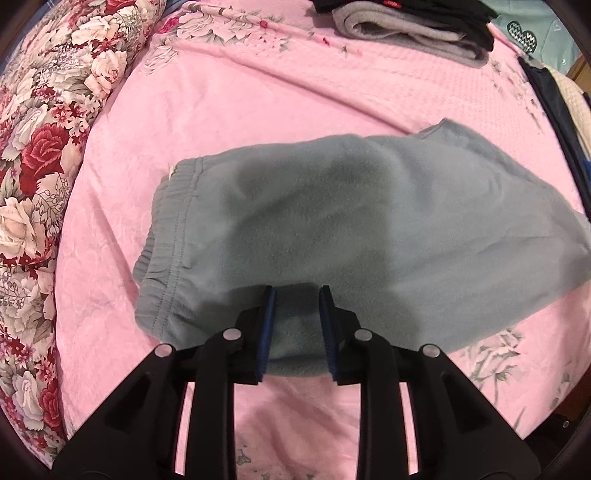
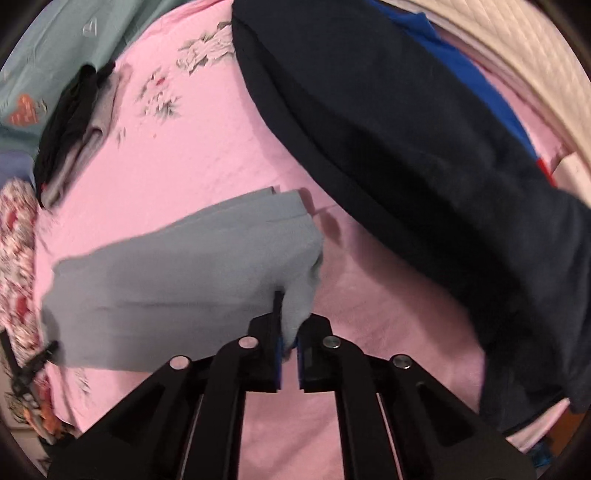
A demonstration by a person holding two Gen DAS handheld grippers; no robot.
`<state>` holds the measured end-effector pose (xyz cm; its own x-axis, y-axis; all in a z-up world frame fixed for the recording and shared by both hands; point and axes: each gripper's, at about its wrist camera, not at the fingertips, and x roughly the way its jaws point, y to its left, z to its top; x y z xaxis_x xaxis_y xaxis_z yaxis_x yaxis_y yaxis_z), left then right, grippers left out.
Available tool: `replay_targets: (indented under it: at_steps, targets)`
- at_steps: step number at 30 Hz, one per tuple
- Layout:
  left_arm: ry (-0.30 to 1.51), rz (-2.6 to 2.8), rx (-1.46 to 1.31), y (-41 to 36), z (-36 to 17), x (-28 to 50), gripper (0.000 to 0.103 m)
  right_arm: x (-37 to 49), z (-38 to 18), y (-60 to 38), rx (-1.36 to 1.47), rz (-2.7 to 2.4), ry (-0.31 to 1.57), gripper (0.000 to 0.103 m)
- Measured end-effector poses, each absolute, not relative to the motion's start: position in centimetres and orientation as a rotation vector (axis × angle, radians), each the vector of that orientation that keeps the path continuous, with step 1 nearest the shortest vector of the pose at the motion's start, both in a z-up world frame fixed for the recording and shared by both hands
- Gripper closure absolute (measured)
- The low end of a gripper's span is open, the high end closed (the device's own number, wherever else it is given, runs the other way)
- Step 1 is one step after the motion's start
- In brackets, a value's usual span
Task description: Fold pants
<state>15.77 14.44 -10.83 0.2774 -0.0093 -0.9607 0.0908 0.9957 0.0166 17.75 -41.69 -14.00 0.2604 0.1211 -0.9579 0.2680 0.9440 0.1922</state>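
The fleece pants (image 1: 369, 221) are muted grey-blue. The bedspread (image 1: 258, 92) is pink with pale floral sprays. A quilt (image 1: 40, 155) carries red and cream roses. Folded clothes (image 1: 413, 26) are grey and black. A navy garment (image 2: 406, 147) has a blue panel.

The pants (image 1: 369, 206) are soft, matt grey-green fleece with a fuzzy nap. The pink bedspread (image 1: 258, 103) is cloth with a woven raised texture. The left gripper (image 1: 297, 332) is matt black plastic with shiny metal pins and ribbed blue pads (image 1: 267, 332)
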Motion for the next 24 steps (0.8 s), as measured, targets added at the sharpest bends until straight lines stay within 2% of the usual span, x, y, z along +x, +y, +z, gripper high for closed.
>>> replay_targets:
  at_steps: [2,4,6,10,13,16,20,24]
  targets:
    - [1.249,-0.078,0.079,13.9,-9.8,15.4,0.078,17.7,-11.2,-40.9,0.203,-0.189,1.255,0.083]
    - [1.212,-0.127,0.063,12.6,-8.7,14.9,0.07,18.1,-8.5,-39.2,0.127,-0.161,1.199,0.07]
    - [1.184,-0.177,0.055,10.6,-8.0,14.4,0.063,18.9,-6.4,-36.5,0.094,-0.062,1.146,0.066]
    - [1.177,-0.193,0.081,6.5,-9.2,14.0,0.063,22.1,-4.9,-26.3,0.061,0.341,1.134,0.066]
    - [1.254,-0.212,0.073,5.1,-11.5,14.2,0.069,25.1,-6.0,-17.2,-0.04,0.554,1.16,0.066]
    - [1.227,-0.194,0.094,4.4,-11.4,13.4,0.069,27.8,-8.2,-9.7,-0.166,0.686,1.194,0.066]
    - [1.229,-0.204,0.074,4.8,-11.5,13.4,0.069,30.5,-10.8,-4.0,-0.353,0.689,1.227,0.066]
    - [1.228,-0.217,0.072,4.7,-11.5,13.5,0.069,31.9,-12.8,-2.3,-0.395,0.72,1.288,0.066]
